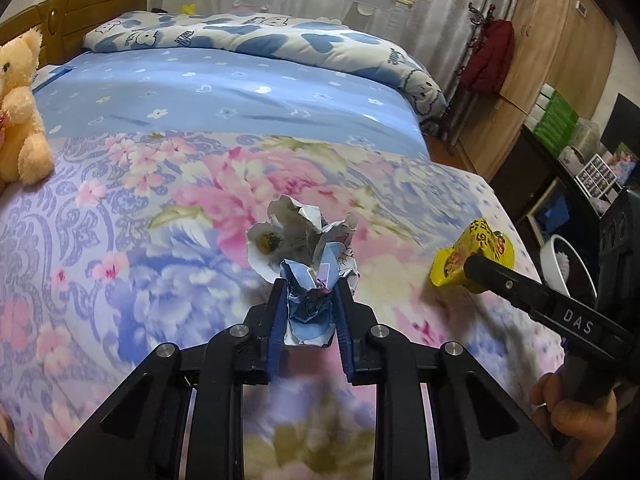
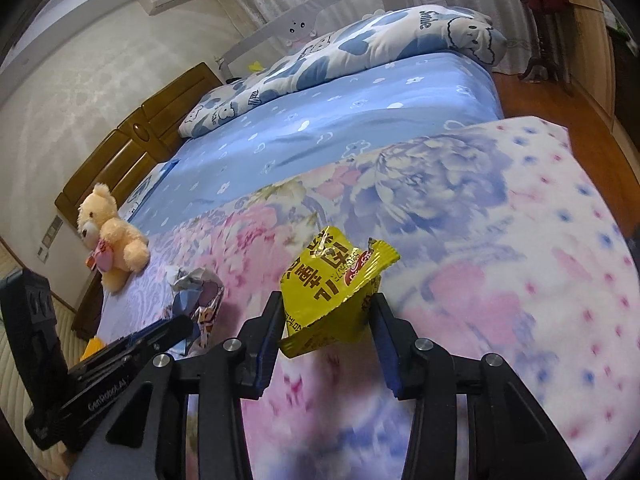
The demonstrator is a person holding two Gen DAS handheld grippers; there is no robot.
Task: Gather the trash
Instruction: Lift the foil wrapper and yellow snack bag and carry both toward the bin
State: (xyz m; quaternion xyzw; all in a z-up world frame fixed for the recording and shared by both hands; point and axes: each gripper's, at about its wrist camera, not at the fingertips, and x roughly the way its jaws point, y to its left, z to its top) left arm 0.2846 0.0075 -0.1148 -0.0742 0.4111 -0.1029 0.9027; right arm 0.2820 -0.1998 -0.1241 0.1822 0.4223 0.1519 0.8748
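A crumpled white and blue paper wrapper stands between the blue pads of my left gripper, which is shut on its lower end just above the floral bedspread. A yellow snack packet with red and black print is pinched between the pads of my right gripper, held a little above the bedspread. In the left wrist view the yellow packet shows at the right, in the other gripper's black fingers. In the right wrist view the crumpled wrapper shows at the lower left.
A cream teddy bear sits at the bed's left side, seen as the teddy bear from the right wrist too. A blue sheet and a folded quilt lie beyond. A white basin stands on the floor beside shelves at the right.
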